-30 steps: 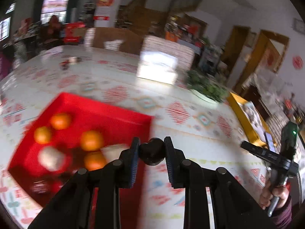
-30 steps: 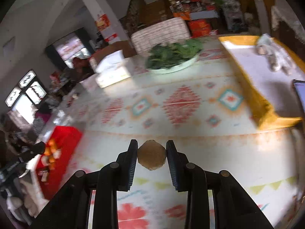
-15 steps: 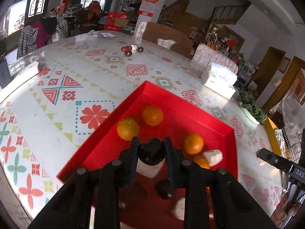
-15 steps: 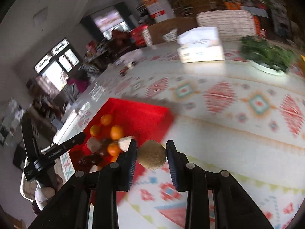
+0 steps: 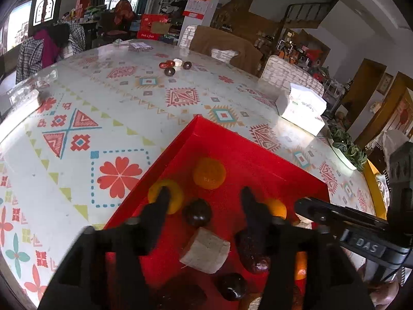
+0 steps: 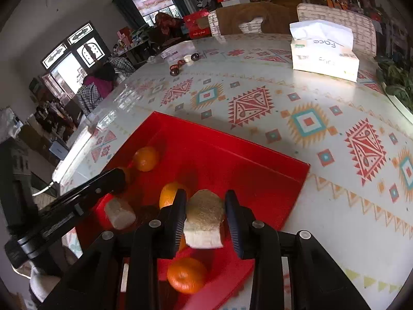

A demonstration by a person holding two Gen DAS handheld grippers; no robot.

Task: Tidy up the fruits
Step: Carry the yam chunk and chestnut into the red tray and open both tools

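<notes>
Red tray (image 5: pixel 260 152) sat on the near table; the left gripper (image 5: pixel 204 196) was opening above a dark fruit (image 5: pixel 197 212), touching nothing, while the right gripper (image 6: pixel 205 208) clamped a brown fruit (image 6: pixel 205 208).

The red tray (image 5: pixel 232 142) is crowded at its near end: oranges (image 5: pixel 209 173), dark fruits (image 5: pixel 197 212) and pale chunks (image 5: pixel 205 250) lie close together. Its far corner is bare. The table (image 5: pixel 116 118) left of the tray lies open. A tissue box (image 6: pixel 325 51) and small dark fruits (image 5: pixel 170 71) stand well beyond the tray.
</notes>
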